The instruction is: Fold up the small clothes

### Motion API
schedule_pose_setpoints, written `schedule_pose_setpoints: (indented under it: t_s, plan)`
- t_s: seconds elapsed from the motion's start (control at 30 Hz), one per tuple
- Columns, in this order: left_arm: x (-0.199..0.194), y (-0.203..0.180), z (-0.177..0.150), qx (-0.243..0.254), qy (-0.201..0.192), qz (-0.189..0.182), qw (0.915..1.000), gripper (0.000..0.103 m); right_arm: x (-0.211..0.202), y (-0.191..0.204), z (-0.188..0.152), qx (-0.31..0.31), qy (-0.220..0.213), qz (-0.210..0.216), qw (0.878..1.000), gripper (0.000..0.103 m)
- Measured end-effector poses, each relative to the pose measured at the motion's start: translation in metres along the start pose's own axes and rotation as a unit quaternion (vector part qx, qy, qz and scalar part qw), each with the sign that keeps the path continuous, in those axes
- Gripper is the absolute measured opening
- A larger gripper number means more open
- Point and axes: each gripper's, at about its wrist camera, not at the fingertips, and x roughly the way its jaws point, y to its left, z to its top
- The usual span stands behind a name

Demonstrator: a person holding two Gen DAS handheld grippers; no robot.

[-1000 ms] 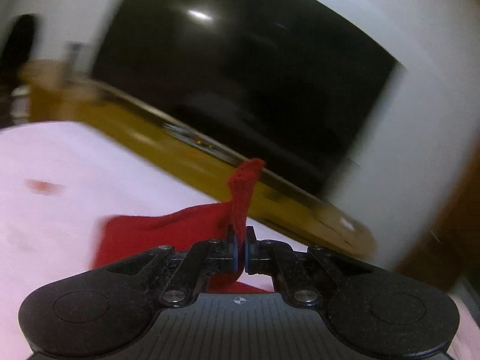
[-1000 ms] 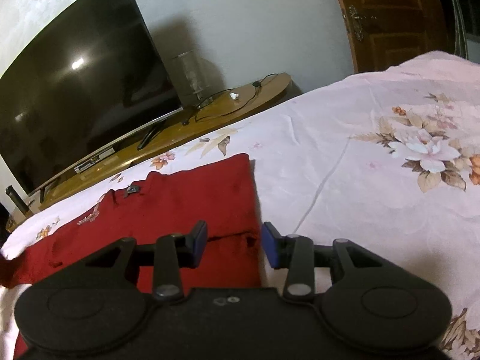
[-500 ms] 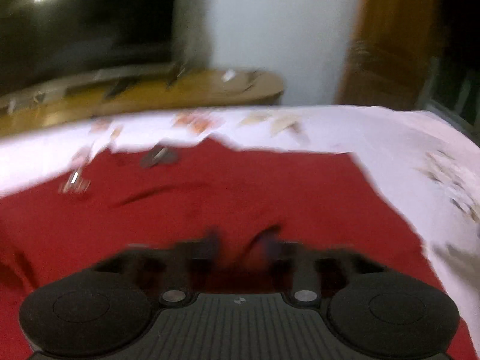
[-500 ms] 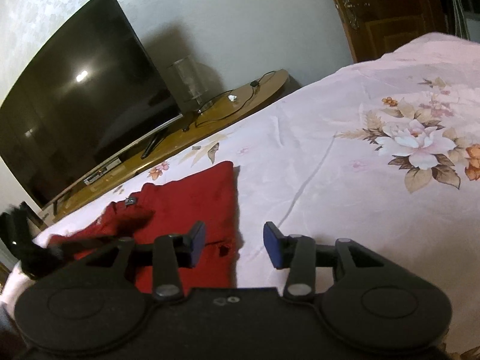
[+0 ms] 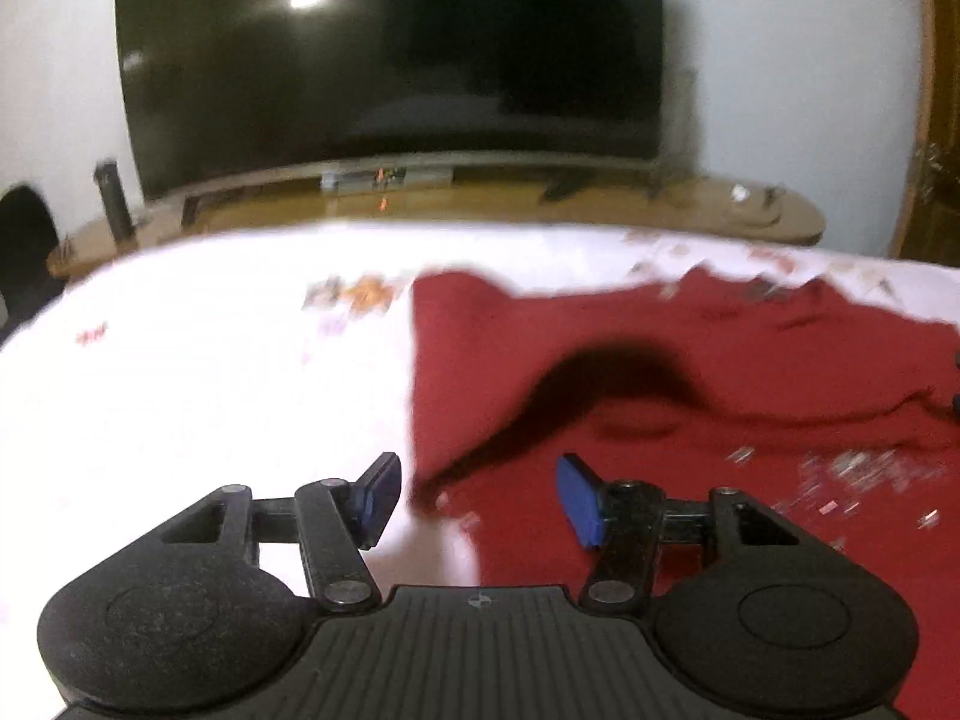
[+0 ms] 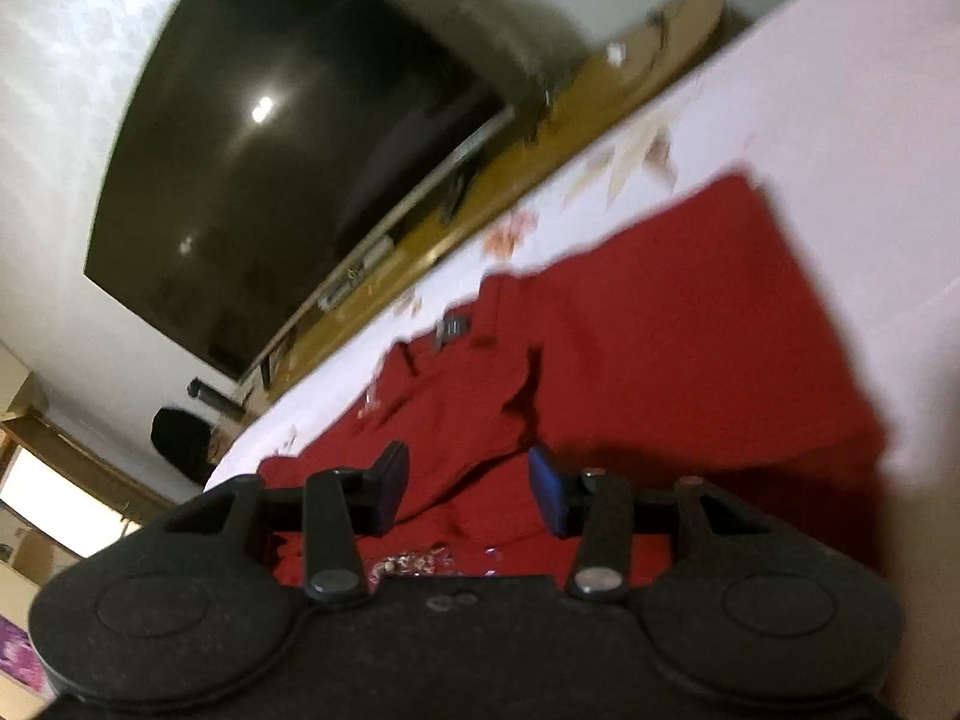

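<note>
A red garment (image 5: 690,396) lies spread on the pale floral bed sheet (image 5: 210,390), with a crease across it and sparkly trim (image 5: 852,474) near its right side. My left gripper (image 5: 474,474) hangs just above the garment's left edge. Its jaws are closing, the cloth's corner lies below and between them, and the blue pads do not touch it. In the right wrist view the same garment (image 6: 690,330) fills the middle. My right gripper (image 6: 468,465) stands open low over a raised fold of it, gripping nothing.
A large dark television (image 5: 390,48) stands on a low wooden stand (image 5: 480,210) beyond the bed's far edge. A wooden door (image 5: 942,120) is at the far right. Bare sheet (image 6: 810,108) lies to the right of the garment.
My left gripper let go of the red cloth it pinched, opened, and swung to the garment's left edge. My right gripper moved in over the garment and rolled, tilting its view.
</note>
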Motion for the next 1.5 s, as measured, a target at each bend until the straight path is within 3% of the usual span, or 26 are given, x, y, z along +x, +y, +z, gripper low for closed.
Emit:
schedule_pose_setpoints:
  t_s: [0.1,0.23,0.43,0.5,0.63,0.77,0.87,0.97,1.23,1.37,1.4,1.43,1.47,1.5]
  plan:
    - [0.016,0.012,-0.007,-0.011,0.014,-0.009,0.9998,0.057,0.026,-0.001,0.002,0.019,0.019,-0.001,1.000,0.043]
    - [0.026,0.014,-0.003,-0.036,0.000,-0.020,0.9992,0.043,0.038,0.001,0.004,0.029,0.010,-0.014,0.999,0.036]
    - [0.030,0.024,-0.009,-0.036,0.004,-0.047,0.9983,0.029,0.045,0.002,0.006,0.032,0.011,-0.026,0.999,0.019]
    - [0.032,0.025,-0.009,-0.028,0.005,-0.050,0.9983,0.026,0.046,0.001,0.006,0.025,0.012,-0.026,0.999,0.007]
    - [0.032,0.019,-0.007,-0.001,0.003,-0.046,0.9989,0.025,0.036,0.013,0.008,-0.026,-0.002,-0.028,0.999,0.006]
    - [0.030,0.021,-0.007,-0.010,0.002,-0.052,0.9986,0.023,-0.002,0.041,0.016,-0.115,-0.060,-0.030,0.991,0.006]
    - [0.030,0.021,-0.007,-0.009,0.000,-0.054,0.9985,0.022,-0.029,0.035,0.016,-0.136,-0.088,-0.060,0.985,0.006]
    - [0.029,0.022,-0.007,-0.011,0.003,-0.055,0.9984,0.022,-0.026,0.007,0.013,-0.108,-0.054,-0.102,0.987,0.006]
    - [0.033,0.029,-0.005,-0.045,0.015,-0.067,0.9966,0.021,-0.021,0.003,0.003,-0.111,-0.047,-0.109,0.987,0.006]
    - [0.031,0.034,-0.001,-0.033,0.026,-0.079,0.9960,0.025,-0.003,-0.014,0.003,-0.106,-0.017,-0.144,0.984,0.005]
    - [0.028,0.036,-0.001,-0.026,0.027,-0.085,0.9957,0.029,-0.005,-0.015,0.004,-0.107,-0.016,-0.141,0.984,0.009]
    - [0.022,0.041,-0.002,-0.017,0.025,-0.083,0.9961,0.039,-0.008,-0.013,0.005,-0.109,-0.013,-0.140,0.984,0.013]
    - [0.013,0.047,-0.001,-0.012,0.011,-0.079,0.9967,0.042,-0.013,-0.010,0.007,-0.113,-0.018,-0.141,0.983,0.023]
    - [0.005,0.053,0.000,-0.014,-0.007,-0.082,0.9965,0.042,-0.022,-0.006,0.008,-0.125,-0.034,-0.144,0.981,0.023]
